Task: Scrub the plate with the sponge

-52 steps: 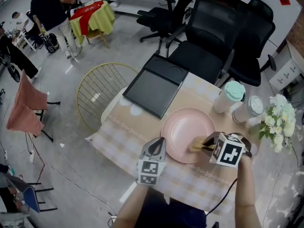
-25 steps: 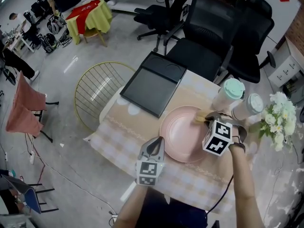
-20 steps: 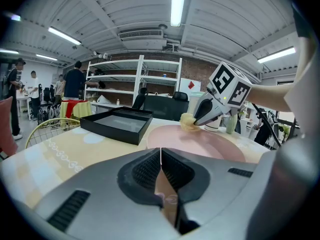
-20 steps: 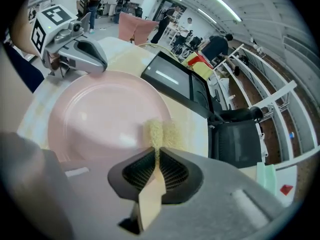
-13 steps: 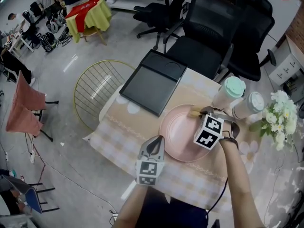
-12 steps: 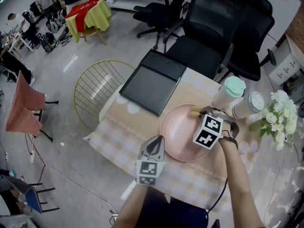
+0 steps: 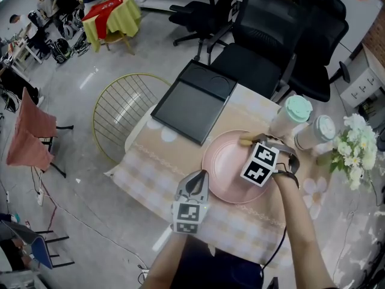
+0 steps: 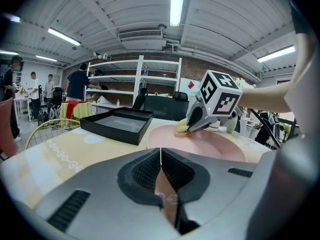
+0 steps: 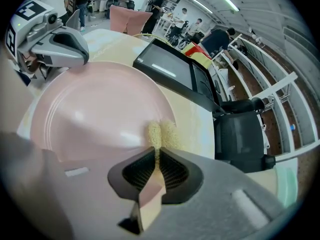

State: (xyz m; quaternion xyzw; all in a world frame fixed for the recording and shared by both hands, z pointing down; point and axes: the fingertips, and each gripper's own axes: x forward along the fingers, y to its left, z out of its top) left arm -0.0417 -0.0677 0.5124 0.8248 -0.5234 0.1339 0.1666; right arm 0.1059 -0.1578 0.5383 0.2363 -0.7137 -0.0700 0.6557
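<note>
A round pink plate (image 7: 224, 161) (image 9: 90, 114) (image 8: 235, 146) lies on the checked tablecloth. My right gripper (image 7: 248, 141) (image 9: 157, 149) is shut on a small yellow sponge (image 7: 245, 141) (image 9: 161, 135) (image 8: 181, 129), which it presses onto the plate's far rim. My left gripper (image 7: 198, 182) (image 8: 161, 156) sits at the plate's near-left edge with its jaws closed together and nothing between them.
A black tray (image 7: 191, 103) lies at the table's far left. Two lidded tumblers (image 7: 290, 118) and white flowers (image 7: 355, 146) stand to the right of the plate. Black office chairs (image 7: 277, 35) stand behind the table, and a gold wire chair (image 7: 120, 116) to its left.
My right gripper has carried the sponge from the plate's near right side up along the rim to its far edge, then slightly leftward. The left gripper has stayed put.
</note>
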